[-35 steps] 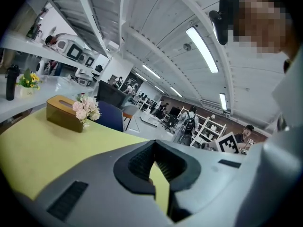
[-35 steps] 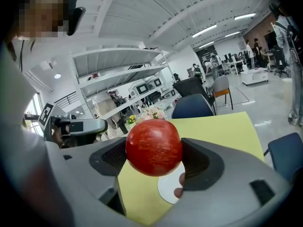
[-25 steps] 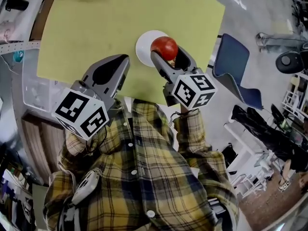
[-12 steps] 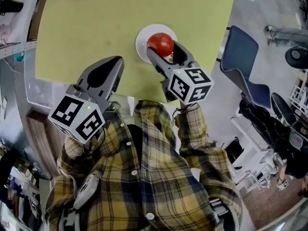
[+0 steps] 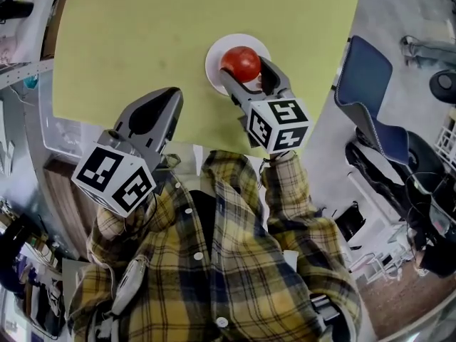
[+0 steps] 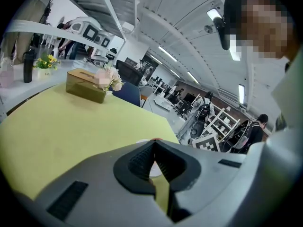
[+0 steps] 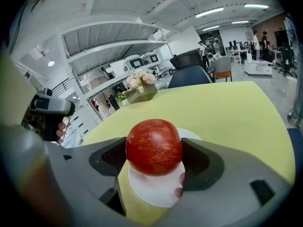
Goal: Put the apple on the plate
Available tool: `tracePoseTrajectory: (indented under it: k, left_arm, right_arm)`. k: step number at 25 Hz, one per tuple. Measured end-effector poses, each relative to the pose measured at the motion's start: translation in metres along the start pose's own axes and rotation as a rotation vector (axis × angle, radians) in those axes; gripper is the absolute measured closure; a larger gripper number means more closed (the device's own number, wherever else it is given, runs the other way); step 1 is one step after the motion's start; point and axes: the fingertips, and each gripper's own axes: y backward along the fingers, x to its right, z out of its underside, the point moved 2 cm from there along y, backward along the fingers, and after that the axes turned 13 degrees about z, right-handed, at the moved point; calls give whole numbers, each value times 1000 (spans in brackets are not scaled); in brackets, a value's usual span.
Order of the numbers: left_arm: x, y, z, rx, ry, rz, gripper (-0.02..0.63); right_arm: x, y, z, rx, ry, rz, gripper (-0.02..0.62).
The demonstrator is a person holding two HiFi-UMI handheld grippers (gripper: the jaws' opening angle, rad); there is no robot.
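Apple gripped over the plate; left tool empty.

Left tool (image 5: 173,92), left of centre in the head view, has its jaws together with nothing between them, above the yellow-green worktop (image 5: 135,41). To its right, at upper centre, the right tool (image 5: 244,68) clamps the red apple (image 5: 241,61) over the white plate (image 5: 215,50). Contact between apple and plate cannot be confirmed.

Open-plan office; blue chair (image 5: 365,84), desks (image 7: 258,66), ceiling strip lights (image 7: 210,12).

A round red apple (image 7: 154,147) hangs clamped over the white plate (image 7: 152,193).
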Motion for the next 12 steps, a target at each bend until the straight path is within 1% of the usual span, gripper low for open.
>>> tracePoseTrajectory:
  k: [6,9,12]
  left_arm:
    - [-1,4,1,-9,2,-16,598]
    - [0,4,4,-12,3,-14,598]
    - [1,3,4,-15,-5,-13,598]
  right_arm:
    - [3,-3,6,15,75,36,250]
    - [3,-3,9,29,76,38,250]
    - [3,-4,10,36,53,30,250]
